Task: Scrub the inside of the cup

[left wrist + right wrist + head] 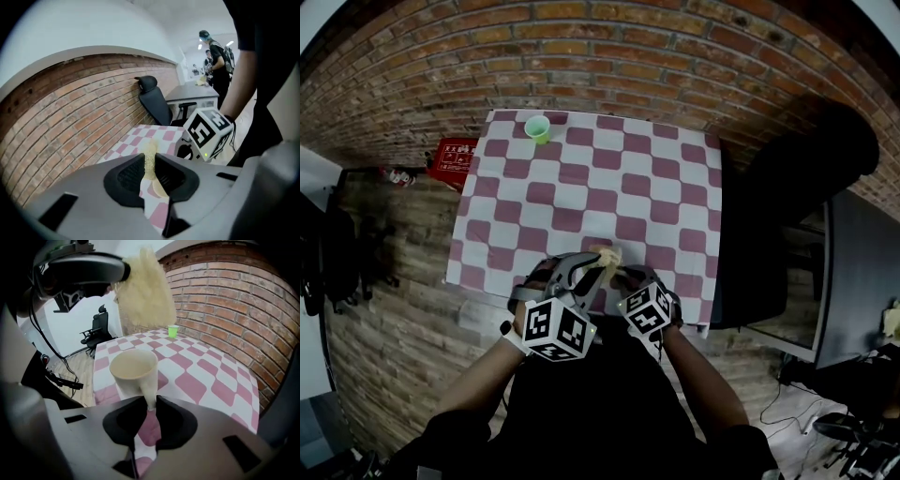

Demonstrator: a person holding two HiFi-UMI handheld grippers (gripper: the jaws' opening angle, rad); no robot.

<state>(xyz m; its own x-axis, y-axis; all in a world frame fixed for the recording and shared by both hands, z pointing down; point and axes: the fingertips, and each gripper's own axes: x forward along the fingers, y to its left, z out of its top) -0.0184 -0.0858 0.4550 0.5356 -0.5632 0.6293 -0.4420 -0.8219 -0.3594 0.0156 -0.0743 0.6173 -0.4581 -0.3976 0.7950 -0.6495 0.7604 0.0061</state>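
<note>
My right gripper point(151, 405) is pinched tight on the cream cup point(133, 367), at the near edge of the checked table point(609, 187). My left gripper point(150, 172) squeezes a fuzzy yellow sponge point(150, 157) close above the cup. A little green cup point(537, 128) sits at the far edge.

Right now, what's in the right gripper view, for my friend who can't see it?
The right gripper pinches the handle of a cream cup, with a pink-and-white checked tablecloth behind it. Above it, the left gripper holds a fluffy yellow scrubber. A green cup stands far back near a brick wall.
</note>
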